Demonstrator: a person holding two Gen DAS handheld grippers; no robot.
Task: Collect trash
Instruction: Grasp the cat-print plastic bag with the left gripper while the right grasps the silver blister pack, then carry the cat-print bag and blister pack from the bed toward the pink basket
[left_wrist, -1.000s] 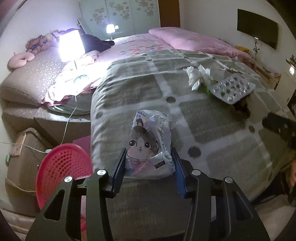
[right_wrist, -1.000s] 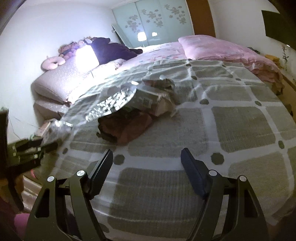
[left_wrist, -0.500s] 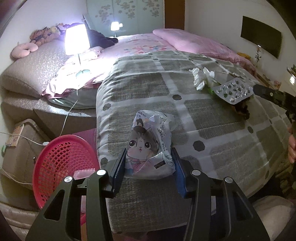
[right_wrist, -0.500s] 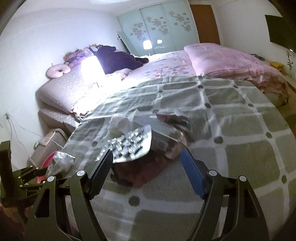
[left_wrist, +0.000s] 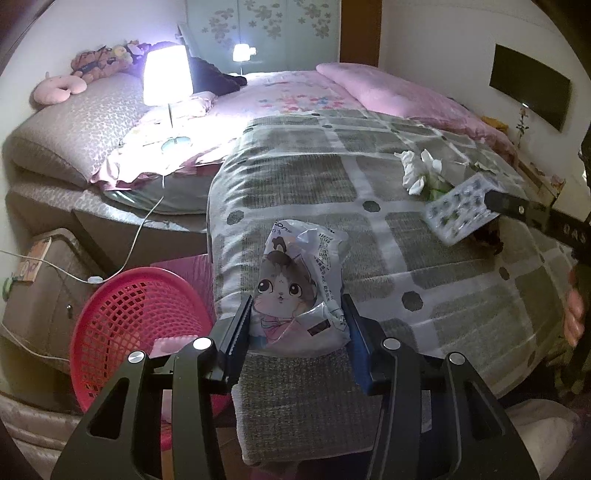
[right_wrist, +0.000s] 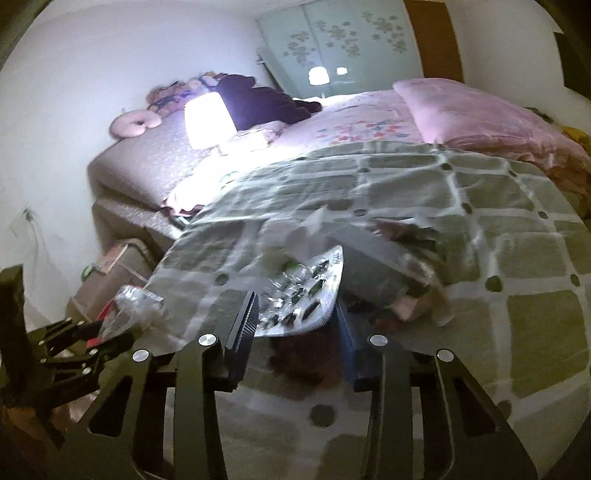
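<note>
My left gripper (left_wrist: 297, 325) is shut on a white cat-print wrapper bag (left_wrist: 299, 284), held over the near edge of the bed, right of a red mesh basket (left_wrist: 136, 325). My right gripper (right_wrist: 295, 321) has its jaws around a silver blister pack (right_wrist: 303, 295) lying on the checked blanket; whether the pads press it is unclear. The blister pack (left_wrist: 458, 214) and the right gripper's finger show at the right of the left wrist view. A crumpled white tissue (left_wrist: 419, 171) lies just behind the pack.
The red basket stands on the floor beside the bed, with a pink item inside. A lit lamp (left_wrist: 166, 77) stands on the side mattress, its cord trailing to a brown box (left_wrist: 33, 280). More wrappers and a dark red cloth (right_wrist: 406, 273) lie by the pack.
My right gripper has moved forward to the blister pack and narrowed around it. My left gripper has lifted and pulled back slightly with the bag; the basket shows more.
</note>
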